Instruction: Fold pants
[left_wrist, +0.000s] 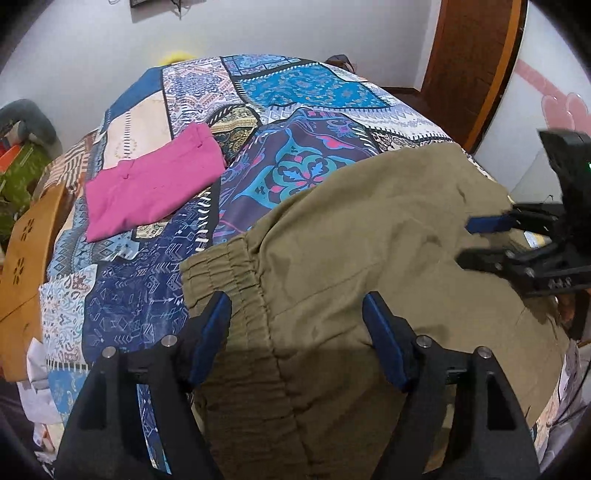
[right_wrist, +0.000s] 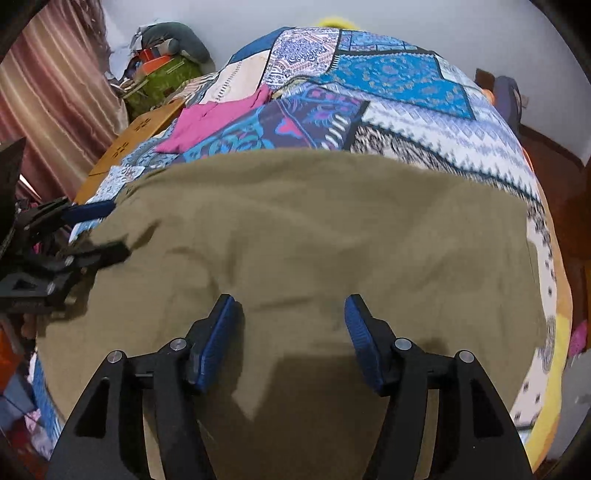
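Both hand-held grippers, left (left_wrist: 297, 306) and right (right_wrist: 291, 308), hover with fingers apart over olive pants (left_wrist: 369, 258) spread on a patchwork bedspread (left_wrist: 295, 92); folded magenta pants (left_wrist: 147, 184) lie nearby.

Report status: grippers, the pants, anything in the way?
Left gripper open over the elastic waistband. Right gripper open, holding nothing. Olive pants spread on patchwork bedspread. Folded pink garment lies apart, not obstructing.

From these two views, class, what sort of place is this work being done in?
Most likely a bedroom at home. The olive-green elastic-waist pants lie on a bed covered by a blue patchwork-print bedspread, a folded pink garment sits further along it, and a striped reddish curtain hangs beside.
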